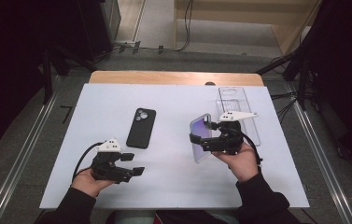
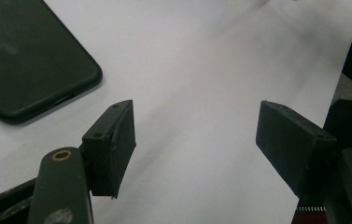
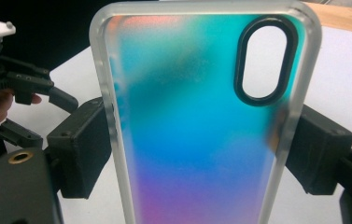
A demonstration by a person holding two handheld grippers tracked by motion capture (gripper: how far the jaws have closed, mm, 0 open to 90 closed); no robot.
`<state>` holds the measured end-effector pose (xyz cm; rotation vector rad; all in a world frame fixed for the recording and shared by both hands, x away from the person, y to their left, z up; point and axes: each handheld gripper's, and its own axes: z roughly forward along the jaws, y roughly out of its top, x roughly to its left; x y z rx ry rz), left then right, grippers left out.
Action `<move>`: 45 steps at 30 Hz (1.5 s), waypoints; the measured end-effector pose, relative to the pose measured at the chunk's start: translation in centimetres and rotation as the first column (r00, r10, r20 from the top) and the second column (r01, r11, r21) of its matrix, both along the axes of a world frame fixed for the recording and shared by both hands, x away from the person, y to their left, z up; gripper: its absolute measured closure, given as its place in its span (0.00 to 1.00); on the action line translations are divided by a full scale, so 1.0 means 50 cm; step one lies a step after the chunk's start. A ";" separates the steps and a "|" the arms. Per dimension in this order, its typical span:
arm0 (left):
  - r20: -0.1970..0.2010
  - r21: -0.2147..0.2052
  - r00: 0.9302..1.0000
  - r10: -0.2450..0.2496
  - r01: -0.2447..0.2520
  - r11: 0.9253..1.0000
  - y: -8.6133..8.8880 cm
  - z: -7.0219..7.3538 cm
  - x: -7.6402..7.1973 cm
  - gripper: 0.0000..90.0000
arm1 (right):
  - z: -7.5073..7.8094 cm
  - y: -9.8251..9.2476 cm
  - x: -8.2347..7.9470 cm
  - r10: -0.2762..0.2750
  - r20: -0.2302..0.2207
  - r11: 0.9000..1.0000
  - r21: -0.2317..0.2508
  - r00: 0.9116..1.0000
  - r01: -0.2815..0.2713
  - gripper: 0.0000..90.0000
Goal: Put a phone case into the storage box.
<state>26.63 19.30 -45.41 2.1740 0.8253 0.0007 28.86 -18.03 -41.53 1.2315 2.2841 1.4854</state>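
The right tongs [image 3: 197, 140] pinch the iridescent phone case [image 3: 197, 121] by its long edges, holding it tilted above the white tabletop [image 1: 173, 182]. The left tongs [image 2: 197, 140] are spread and empty, near the black phone [image 1: 141, 127] lying camera-side up. Judging by this, the next move is grasping the phone squarely to seat it in the case.

Iridescent case [image 3: 201, 135] bottom cut off
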 end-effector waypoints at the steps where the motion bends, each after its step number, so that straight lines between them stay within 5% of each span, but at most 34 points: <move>1: -0.007 -0.004 1.000 0.007 -0.007 1.000 0.001 0.000 0.000 0.33 | 0.003 -0.004 0.001 -0.002 -0.002 1.000 0.001 1.000 0.002 0.18; 22: -0.026 -0.031 0.997 0.079 -0.080 0.996 0.029 -0.002 -0.012 0.25 | 0.071 -0.102 0.040 -0.118 0.033 0.993 0.023 0.993 0.117 0.18; 32: -0.022 -0.031 0.995 0.099 -0.100 0.995 0.035 -0.002 -0.020 0.25 | 0.082 -0.156 0.055 -0.224 0.060 0.974 0.042 0.973 0.222 0.18; 45: -0.020 -0.044 0.992 0.125 -0.126 0.991 0.047 0.000 -0.025 0.25 | 0.072 -0.198 0.084 -0.358 0.095 0.934 0.060 0.929 0.354 0.18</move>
